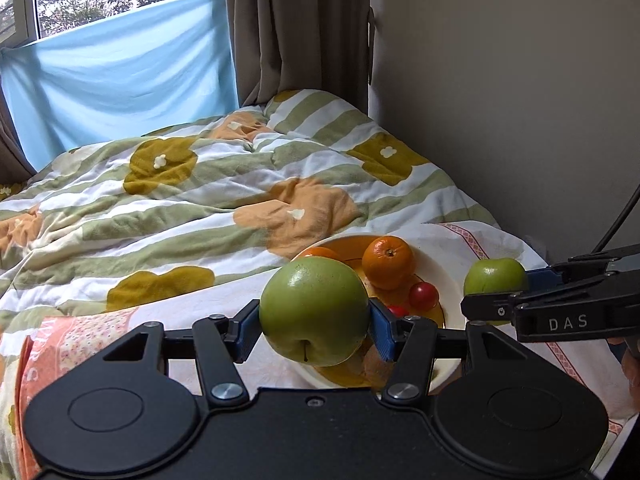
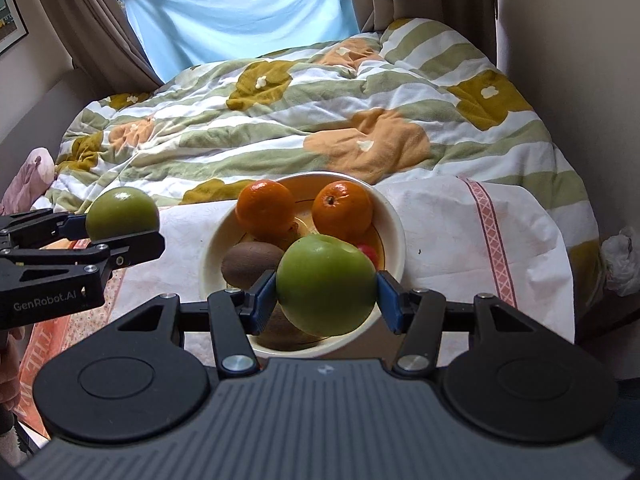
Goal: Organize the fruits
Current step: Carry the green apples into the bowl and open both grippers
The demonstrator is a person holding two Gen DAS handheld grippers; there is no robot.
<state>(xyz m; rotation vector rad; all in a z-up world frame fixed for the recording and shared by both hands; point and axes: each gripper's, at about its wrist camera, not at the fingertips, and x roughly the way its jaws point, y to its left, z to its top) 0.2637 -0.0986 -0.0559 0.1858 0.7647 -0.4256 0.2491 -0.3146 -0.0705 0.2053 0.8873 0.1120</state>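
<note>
My left gripper (image 1: 314, 326) is shut on a green apple (image 1: 314, 312), held above the near left edge of a cream bowl (image 1: 448, 280). The same apple (image 2: 122, 214) shows at the left of the right wrist view. My right gripper (image 2: 326, 294) is shut on a second green apple (image 2: 326, 284), held over the bowl's (image 2: 394, 216) near side; it shows at the right of the left wrist view (image 1: 496, 276). The bowl holds two oranges (image 2: 264, 204) (image 2: 342, 208), a brown kiwi (image 2: 250, 262) and small red fruits (image 1: 423, 295).
The bowl sits on a white cloth (image 2: 460, 232) on a bed with a flower-patterned duvet (image 2: 300, 112). A wall (image 1: 520, 100) runs along the right. Curtains (image 1: 296, 28) and a blue sheet (image 1: 120, 72) hang behind. An orange patterned cloth (image 1: 60, 344) lies at near left.
</note>
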